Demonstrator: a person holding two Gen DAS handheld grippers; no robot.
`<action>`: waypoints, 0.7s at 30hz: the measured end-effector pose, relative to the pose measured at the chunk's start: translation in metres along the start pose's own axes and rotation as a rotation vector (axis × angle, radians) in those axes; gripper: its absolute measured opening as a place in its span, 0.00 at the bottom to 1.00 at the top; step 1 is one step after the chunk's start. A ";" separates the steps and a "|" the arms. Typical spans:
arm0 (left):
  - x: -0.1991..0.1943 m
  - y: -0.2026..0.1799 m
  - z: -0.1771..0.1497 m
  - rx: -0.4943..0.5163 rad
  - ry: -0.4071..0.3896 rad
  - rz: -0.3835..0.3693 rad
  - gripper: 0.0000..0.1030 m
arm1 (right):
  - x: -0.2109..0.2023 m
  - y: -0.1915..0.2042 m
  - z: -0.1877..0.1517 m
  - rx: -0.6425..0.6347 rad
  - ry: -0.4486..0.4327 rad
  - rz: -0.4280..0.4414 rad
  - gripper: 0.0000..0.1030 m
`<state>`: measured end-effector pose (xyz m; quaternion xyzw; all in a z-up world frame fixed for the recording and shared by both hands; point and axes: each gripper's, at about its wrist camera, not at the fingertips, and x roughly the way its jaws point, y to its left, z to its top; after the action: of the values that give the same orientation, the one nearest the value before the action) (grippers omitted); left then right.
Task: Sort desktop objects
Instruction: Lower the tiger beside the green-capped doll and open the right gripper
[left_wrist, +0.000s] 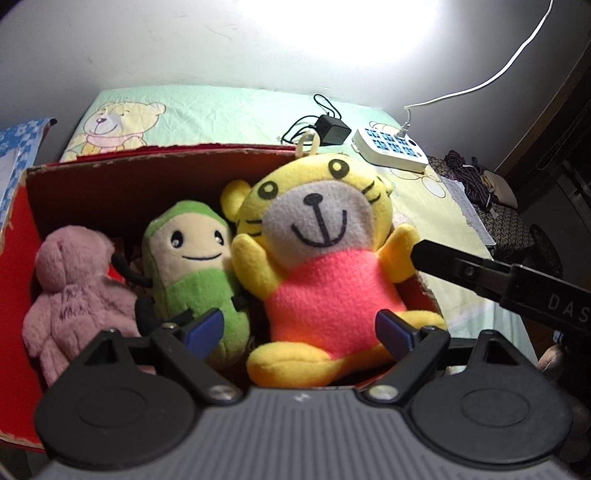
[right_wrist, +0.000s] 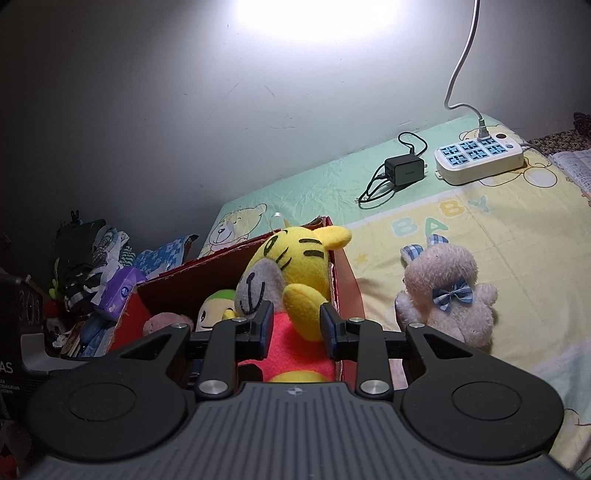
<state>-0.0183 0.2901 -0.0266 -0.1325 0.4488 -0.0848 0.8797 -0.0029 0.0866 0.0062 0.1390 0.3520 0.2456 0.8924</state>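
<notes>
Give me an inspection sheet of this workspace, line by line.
Surface: bed sheet with bear prints and BABY lettering, against a plain wall.
Job's things: red cardboard box holds three plush toys: pink plush, green plush, yellow tiger plush. White bunny plush with a blue bow sits outside on the sheet.
Clutter: black charger and white power strip near the wall.
Grippers: left gripper open around the tiger's body; right gripper open around its raised arm.
Cables: white cord plugged into the strip; black charger lead coiled on the sheet.
Surroundings: pile of clothes and packets beside the box.
</notes>
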 end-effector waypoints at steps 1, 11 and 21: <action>0.000 0.000 0.000 0.000 0.000 0.006 0.86 | -0.001 0.001 -0.001 -0.007 -0.005 -0.004 0.30; -0.002 0.004 -0.001 -0.001 0.001 0.141 0.86 | -0.003 0.003 -0.003 -0.002 0.006 -0.008 0.30; -0.004 0.003 -0.004 -0.006 0.004 0.203 0.86 | -0.011 0.002 -0.007 -0.004 -0.004 -0.015 0.30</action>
<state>-0.0243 0.2935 -0.0269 -0.0886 0.4617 0.0060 0.8826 -0.0148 0.0831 0.0082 0.1352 0.3507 0.2395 0.8952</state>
